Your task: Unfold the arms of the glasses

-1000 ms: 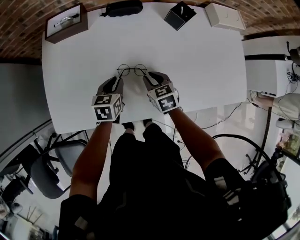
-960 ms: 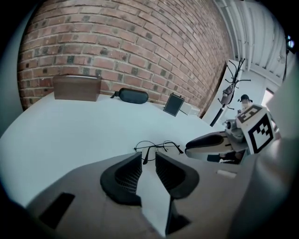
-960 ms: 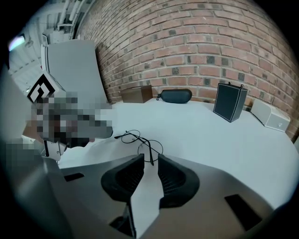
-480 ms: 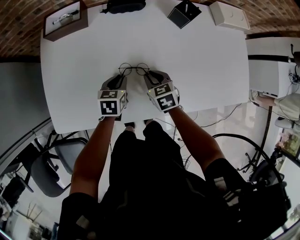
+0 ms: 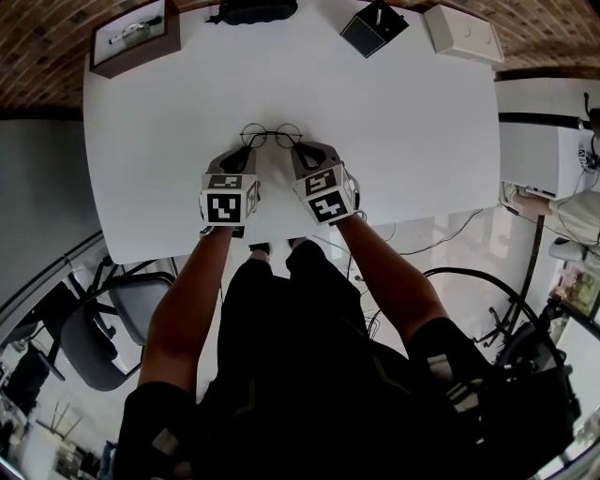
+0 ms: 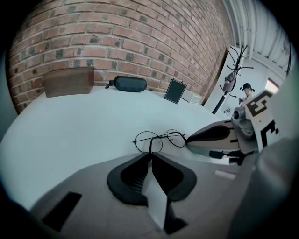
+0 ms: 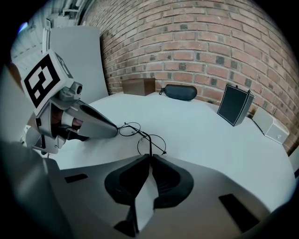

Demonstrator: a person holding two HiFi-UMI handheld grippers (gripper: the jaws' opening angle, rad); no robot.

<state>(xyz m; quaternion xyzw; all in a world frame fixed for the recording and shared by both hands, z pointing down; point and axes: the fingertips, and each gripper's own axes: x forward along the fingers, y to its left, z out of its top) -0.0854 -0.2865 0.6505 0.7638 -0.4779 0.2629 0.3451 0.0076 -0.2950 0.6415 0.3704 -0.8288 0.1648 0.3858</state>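
Glasses case (image 5: 255,11) and wooden box (image 5: 131,37) lie well behind the glasses (image 5: 270,134). Your left tongs (image 6: 150,153) pinch one arm; your right tongs (image 7: 149,155) have just closed on the other.

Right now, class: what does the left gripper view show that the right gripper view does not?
Only the left gripper view: a coat stand and the right gripper, whose jaws have just been closing on an arm of the glasses. Only the right gripper view: the left gripper, also pinching an arm. Both: the glasses, wooden box, black case, brick wall and table.
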